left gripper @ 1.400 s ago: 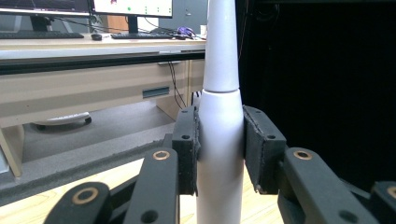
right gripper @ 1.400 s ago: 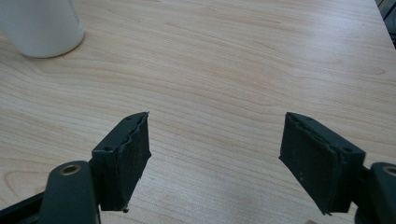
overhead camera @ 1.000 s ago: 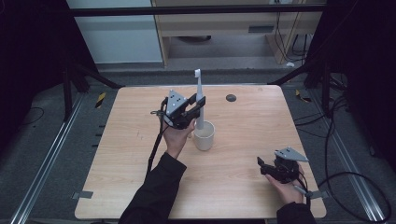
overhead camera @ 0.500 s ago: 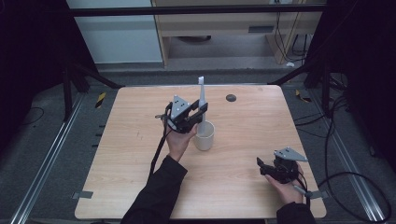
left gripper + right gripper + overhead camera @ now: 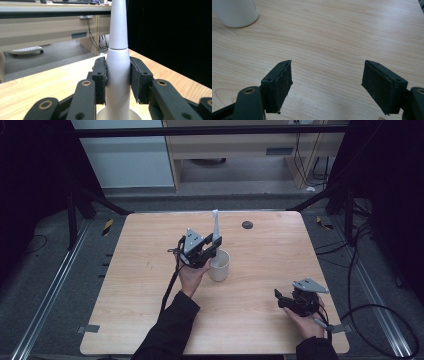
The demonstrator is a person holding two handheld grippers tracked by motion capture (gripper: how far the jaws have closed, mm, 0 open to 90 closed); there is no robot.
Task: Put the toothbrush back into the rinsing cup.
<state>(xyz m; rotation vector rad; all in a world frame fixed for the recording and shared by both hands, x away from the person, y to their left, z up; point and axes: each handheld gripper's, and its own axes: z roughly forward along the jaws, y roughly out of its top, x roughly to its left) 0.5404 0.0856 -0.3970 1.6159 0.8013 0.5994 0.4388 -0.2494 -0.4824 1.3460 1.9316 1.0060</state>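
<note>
The left gripper (image 5: 209,251) is clamping an upright toothbrush (image 5: 117,72) directly above the cup (image 5: 219,265), while the right gripper (image 5: 328,85) is resting wide open, empty.

Lab: framed wooden table (image 5: 150,285), floor cables (image 5: 380,315)

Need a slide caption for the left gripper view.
Left tool clamps upright white electric toothbrush handle above round white cup.
</note>
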